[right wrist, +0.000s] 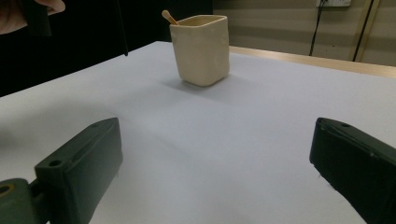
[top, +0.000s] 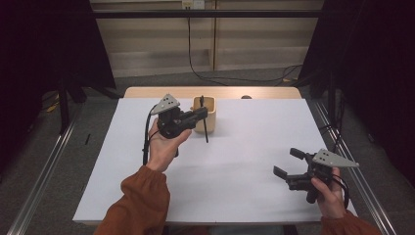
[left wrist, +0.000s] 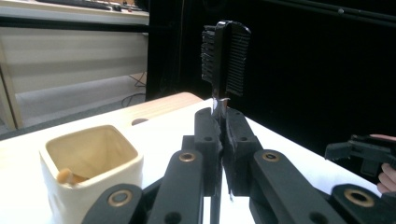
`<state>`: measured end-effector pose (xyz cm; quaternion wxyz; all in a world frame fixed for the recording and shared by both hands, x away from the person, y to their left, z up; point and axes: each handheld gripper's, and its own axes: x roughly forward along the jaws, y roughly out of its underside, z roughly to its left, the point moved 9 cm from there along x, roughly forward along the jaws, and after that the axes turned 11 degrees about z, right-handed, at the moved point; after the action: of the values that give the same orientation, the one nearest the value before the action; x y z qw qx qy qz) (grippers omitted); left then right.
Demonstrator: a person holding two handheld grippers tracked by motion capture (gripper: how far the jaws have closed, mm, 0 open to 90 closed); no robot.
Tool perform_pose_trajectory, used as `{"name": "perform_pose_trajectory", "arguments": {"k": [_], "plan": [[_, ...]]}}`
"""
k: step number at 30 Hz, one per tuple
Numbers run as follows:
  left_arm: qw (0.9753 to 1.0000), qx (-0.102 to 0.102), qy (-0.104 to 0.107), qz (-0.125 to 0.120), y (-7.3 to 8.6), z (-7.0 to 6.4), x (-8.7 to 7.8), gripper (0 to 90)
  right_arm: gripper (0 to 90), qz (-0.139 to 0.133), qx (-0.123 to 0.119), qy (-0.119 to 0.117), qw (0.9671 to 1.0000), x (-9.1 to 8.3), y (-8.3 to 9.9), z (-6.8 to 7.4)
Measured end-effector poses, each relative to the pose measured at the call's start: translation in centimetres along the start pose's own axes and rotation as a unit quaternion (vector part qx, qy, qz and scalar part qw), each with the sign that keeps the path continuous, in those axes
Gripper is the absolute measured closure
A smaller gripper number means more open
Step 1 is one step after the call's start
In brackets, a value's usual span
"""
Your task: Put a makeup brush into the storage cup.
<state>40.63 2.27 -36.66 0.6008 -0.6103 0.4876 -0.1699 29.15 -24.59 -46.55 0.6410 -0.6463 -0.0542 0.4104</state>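
A white sheet covers the counter (top: 254, 161); its bare wooden edge (top: 147, 91) shows at twelve o'clock. Grey floor (top: 44, 161) surrounds it, with metal rails (top: 41, 183) at nine and three o'clock. Black curtains (top: 44, 44) hang at ten and two o'clock. A pale panelled wall (top: 156, 44) stands at twelve o'clock, with a black cable (top: 190, 49) running down it.

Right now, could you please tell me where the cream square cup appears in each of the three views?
High view: the cream cup stands at the far middle of the white table, just beyond the left tool.
Left gripper view: the cup sits at lower left, beside the jaws shut on the black brush.
Right gripper view: the cup stands upper centre.
Shared landmark: the wooden stick in the cup.
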Motion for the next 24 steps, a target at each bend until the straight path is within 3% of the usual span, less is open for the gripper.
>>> {"name": "perform_pose_trajectory", "arguments": {"k": [8,14,24], "plan": [[0.9998,0.007,-0.015,-0.011,-1.9,0.9,-0.3,85.6,2.3,0.006,0.003,0.009,0.9999,0.3,0.3,-0.3],[0.9993,0.027,-0.024,-0.006,-3.0,0.8,0.2,85.6,1.6,0.002,0.010,0.010,0.9999,0.4,0.3,-0.4],[0.9987,0.015,-0.042,-0.025,-5.4,2.4,0.9,85.6,1.5,-0.005,0.009,0.013,0.9999,0.5,0.2,-0.3]]}}
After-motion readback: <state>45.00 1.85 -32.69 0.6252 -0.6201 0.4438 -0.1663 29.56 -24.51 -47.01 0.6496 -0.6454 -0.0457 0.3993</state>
